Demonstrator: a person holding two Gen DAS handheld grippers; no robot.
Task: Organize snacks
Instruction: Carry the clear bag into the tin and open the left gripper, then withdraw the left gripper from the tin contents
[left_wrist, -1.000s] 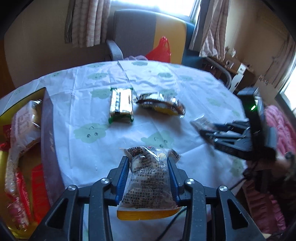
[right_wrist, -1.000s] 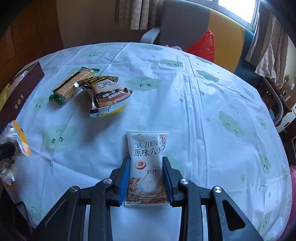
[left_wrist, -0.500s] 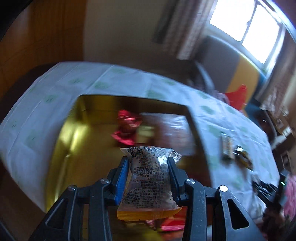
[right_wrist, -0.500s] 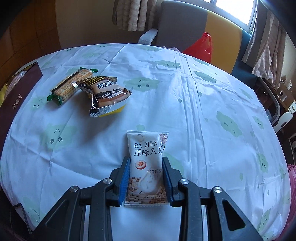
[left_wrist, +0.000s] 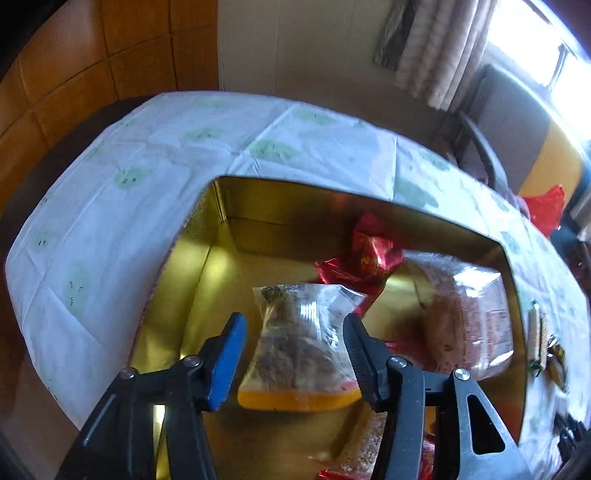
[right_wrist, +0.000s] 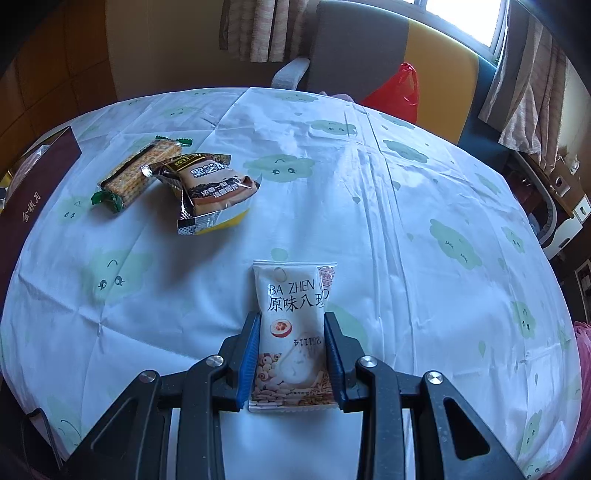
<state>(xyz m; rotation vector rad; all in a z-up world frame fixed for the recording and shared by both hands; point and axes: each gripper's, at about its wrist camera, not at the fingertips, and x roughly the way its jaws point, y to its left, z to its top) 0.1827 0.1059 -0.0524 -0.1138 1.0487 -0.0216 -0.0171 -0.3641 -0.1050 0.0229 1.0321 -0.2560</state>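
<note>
Hovering over the gold box (left_wrist: 192, 280), the left claw (left_wrist: 293, 332) is spread wide, its clear packet (left_wrist: 301, 339) loose between the jaws; it could land askew on the red pack (left_wrist: 364, 256). The right claw (right_wrist: 291, 354) pinches a white packet (right_wrist: 293, 325) reading "BA ZHEN" above the counter (right_wrist: 424, 221).

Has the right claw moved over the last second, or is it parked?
No. The right claw keeps the white packet at the same spot relative to the two snack packets on the tablecloth.
</note>
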